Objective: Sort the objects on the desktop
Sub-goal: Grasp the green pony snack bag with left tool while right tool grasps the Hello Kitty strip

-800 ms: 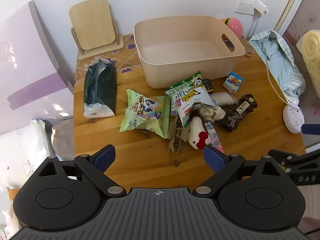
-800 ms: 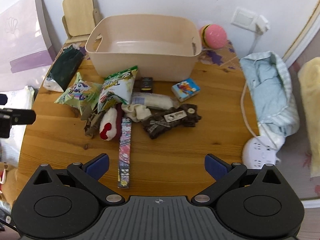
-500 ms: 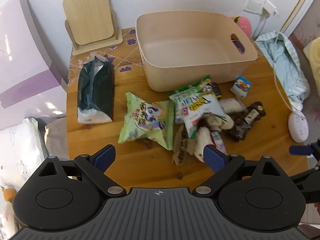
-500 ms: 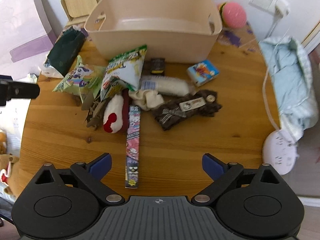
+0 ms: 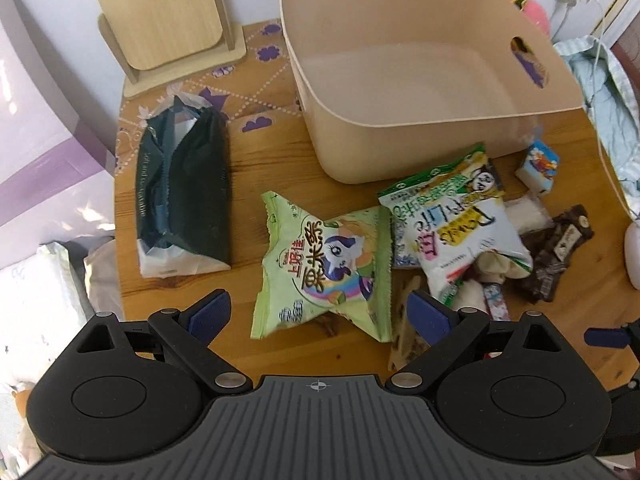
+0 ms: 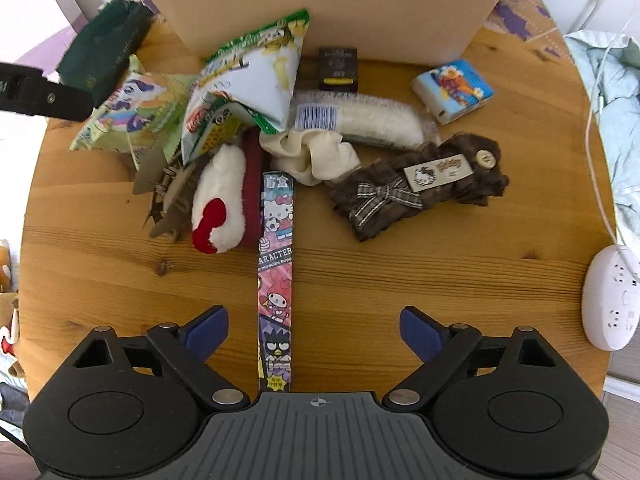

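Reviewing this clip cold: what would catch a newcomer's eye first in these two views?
First, the heap of snacks and toys mid-table: a pale green pony snack bag, a white-and-green snack bag and a long cartoon sticker strip pointing toward the right tool. Behind them stands a big beige bin with nothing visible inside. Both tools hang open above the table, the left tool over the pony bag.

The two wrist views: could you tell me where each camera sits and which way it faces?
Left wrist: behind the open left gripper, above the table's left part, facing the green snack bag and beige bin.
Right wrist: behind the open right gripper, facing the long sticker strip and brown bow.
Shared: bin, both snack bags, brown bow.
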The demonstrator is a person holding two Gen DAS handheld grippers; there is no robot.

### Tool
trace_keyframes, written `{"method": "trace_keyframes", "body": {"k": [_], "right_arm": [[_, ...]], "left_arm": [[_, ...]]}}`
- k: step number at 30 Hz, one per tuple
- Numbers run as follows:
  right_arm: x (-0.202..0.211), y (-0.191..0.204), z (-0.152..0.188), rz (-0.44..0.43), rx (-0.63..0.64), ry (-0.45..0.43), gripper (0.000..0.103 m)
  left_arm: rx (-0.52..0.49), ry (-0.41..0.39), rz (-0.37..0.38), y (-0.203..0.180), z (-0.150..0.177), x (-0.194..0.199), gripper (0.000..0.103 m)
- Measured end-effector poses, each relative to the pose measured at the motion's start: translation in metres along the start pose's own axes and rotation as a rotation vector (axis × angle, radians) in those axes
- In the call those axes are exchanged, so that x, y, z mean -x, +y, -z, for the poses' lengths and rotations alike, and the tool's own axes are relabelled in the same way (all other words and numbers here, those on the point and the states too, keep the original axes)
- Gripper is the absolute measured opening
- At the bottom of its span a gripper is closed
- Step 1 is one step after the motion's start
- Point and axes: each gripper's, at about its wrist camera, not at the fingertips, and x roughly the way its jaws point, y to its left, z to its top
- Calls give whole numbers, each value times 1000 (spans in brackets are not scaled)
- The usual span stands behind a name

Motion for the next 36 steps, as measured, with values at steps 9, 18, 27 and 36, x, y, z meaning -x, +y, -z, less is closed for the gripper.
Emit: {"method": "trace_keyframes", "body": {"k": [9,18,27,36], "right_arm": [[-33,8,-10,6,-17,47,87],[-52,1,-8,1,-73,89,78],[-51,-6,-5,26,-89,68,72],[-40,-13,4,20,-106,43,28]], "left_arm": [[-19,31,20,0,-10,-40,97],[-142,32,48,-8,-12,-71,96],[-141,13,71,-10,-13,-86,89],[-141,-21,119,-3,-10,-84,69]]}}
